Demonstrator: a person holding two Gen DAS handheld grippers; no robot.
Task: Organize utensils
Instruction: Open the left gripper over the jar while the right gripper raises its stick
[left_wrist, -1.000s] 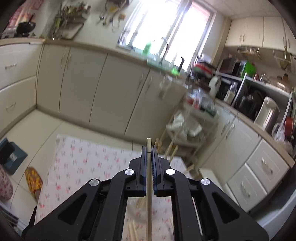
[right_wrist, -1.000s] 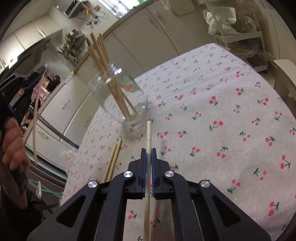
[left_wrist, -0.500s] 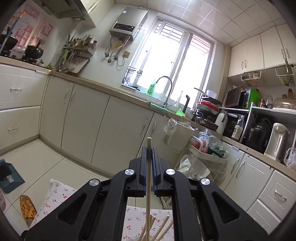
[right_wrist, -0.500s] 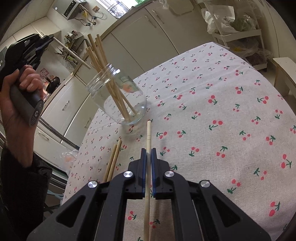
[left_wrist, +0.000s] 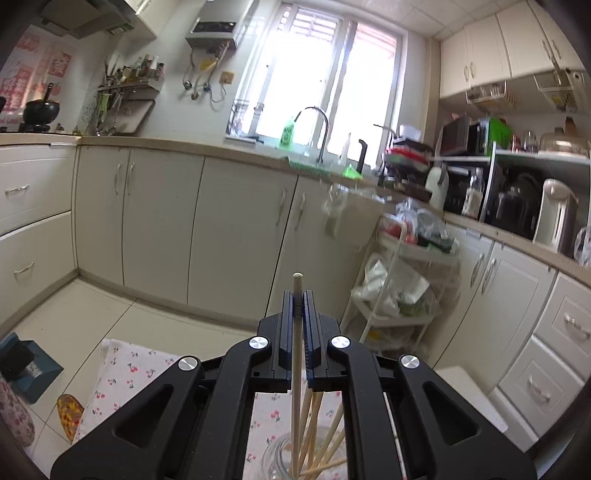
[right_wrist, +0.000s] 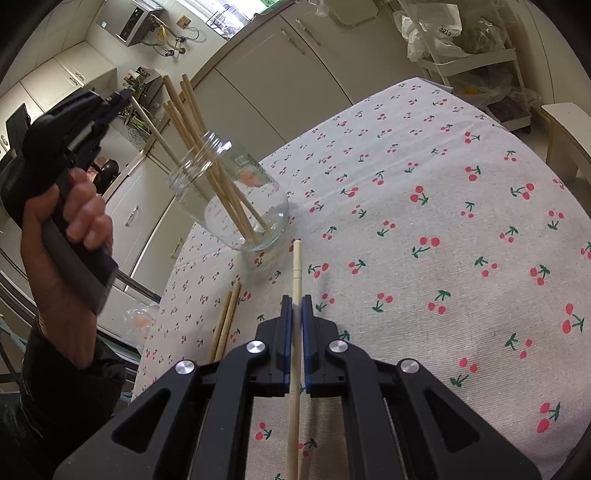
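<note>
Over the jar, left wrist view: the left gripper (left_wrist: 297, 295) is clamped narrow on one chopstick (left_wrist: 295, 354), whose long axis runs along the fingers, blunt end sticking out past the tips, lower end reaching down into the glass jar (left_wrist: 275, 458) at the bottom edge of the view
Key relation, left: the jar mouth lies directly below the tongs, so the held stick appears lined up to drop in; I judge release is the coming step
Count, left view: about five or six sticks fan inside the jar, exact number unclear; one jar
Cloth, left view: the cherry-print tablecloth (left_wrist: 125, 369) shows its far left corner beneath the gripper

On the table, right wrist view: the right gripper (right_wrist: 296, 306) is pinched shut on a second chopstick (right_wrist: 295, 273), long axis along the fingers, tip pointing toward the jar (right_wrist: 236, 199) near the table's far left edge
Key relation, right: the jar stands just beyond and left of that tip, apart from it; the left gripper (right_wrist: 123, 96) with its hand (right_wrist: 74, 214) is far nearer the mouth
Count, right view: roughly six sticks in the jar, two loose chopsticks (right_wrist: 225, 321) lying side by side near the left edge, one held by each gripper
Task's thing: chopsticks, mostly already in the jar
</note>
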